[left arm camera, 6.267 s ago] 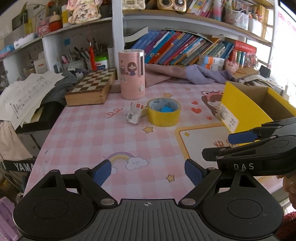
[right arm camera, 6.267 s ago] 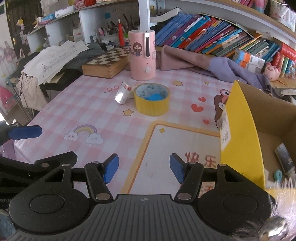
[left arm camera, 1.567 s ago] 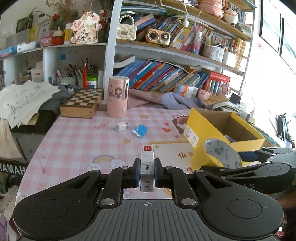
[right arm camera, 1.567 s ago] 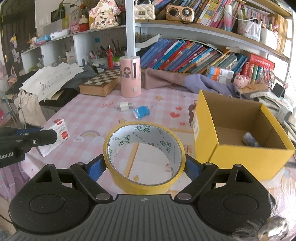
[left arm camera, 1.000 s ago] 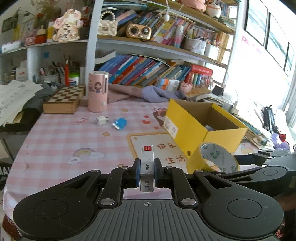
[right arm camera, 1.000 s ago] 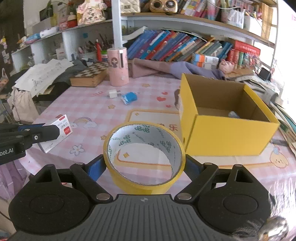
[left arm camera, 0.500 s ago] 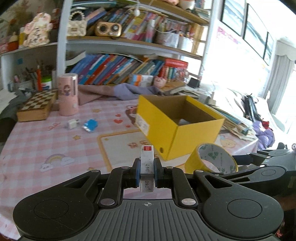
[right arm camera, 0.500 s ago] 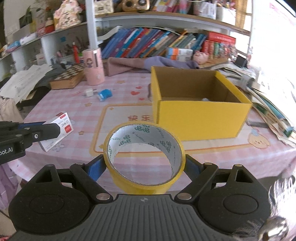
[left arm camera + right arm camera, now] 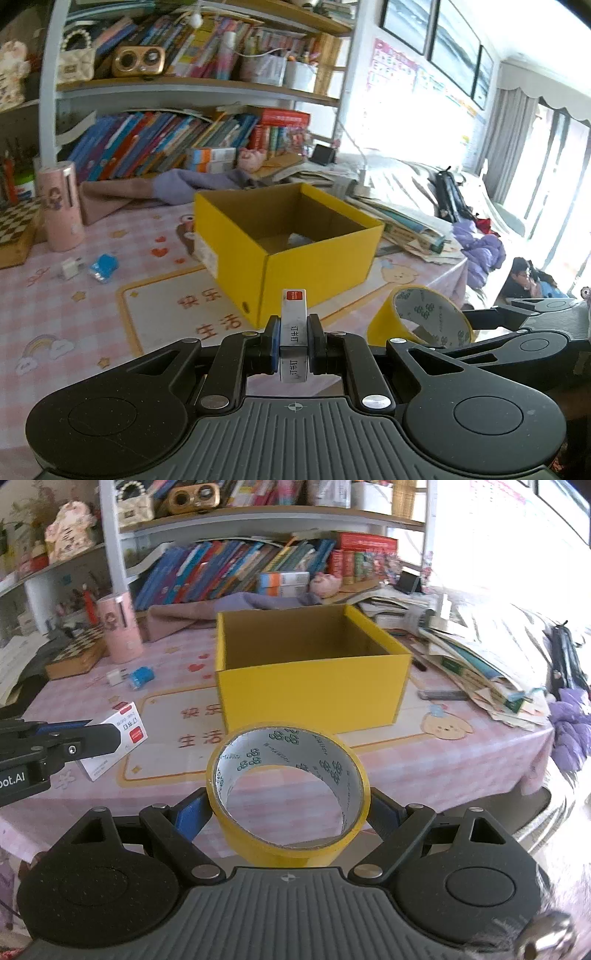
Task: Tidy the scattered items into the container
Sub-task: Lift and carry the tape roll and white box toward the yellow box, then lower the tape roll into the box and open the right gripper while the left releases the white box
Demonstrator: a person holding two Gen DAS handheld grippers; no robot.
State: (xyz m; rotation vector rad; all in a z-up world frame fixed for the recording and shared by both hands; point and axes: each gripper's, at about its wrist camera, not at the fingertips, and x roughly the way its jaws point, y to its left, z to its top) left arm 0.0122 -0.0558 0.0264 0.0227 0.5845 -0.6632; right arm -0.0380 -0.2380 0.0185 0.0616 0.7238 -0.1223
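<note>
Two views, left wrist first: the left gripper (image 9: 293,341) pinches a small white box (image 9: 294,332) on edge, near the yellow box (image 9: 314,266); right wrist view: the right gripper (image 9: 288,808) clamps the yellow tape roll (image 9: 288,797) above the near table (image 9: 424,760) edge, the yellow box beyond.

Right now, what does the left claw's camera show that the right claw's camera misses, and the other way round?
Only the left view looks down into the yellow box, where something pale lies on its floor, and shows the curtained window. Only the right view shows the printed face of the small white box and a dark pen on the table right of the yellow box. Both show the tape roll, the charger, the blue item and the pink cylinder.
</note>
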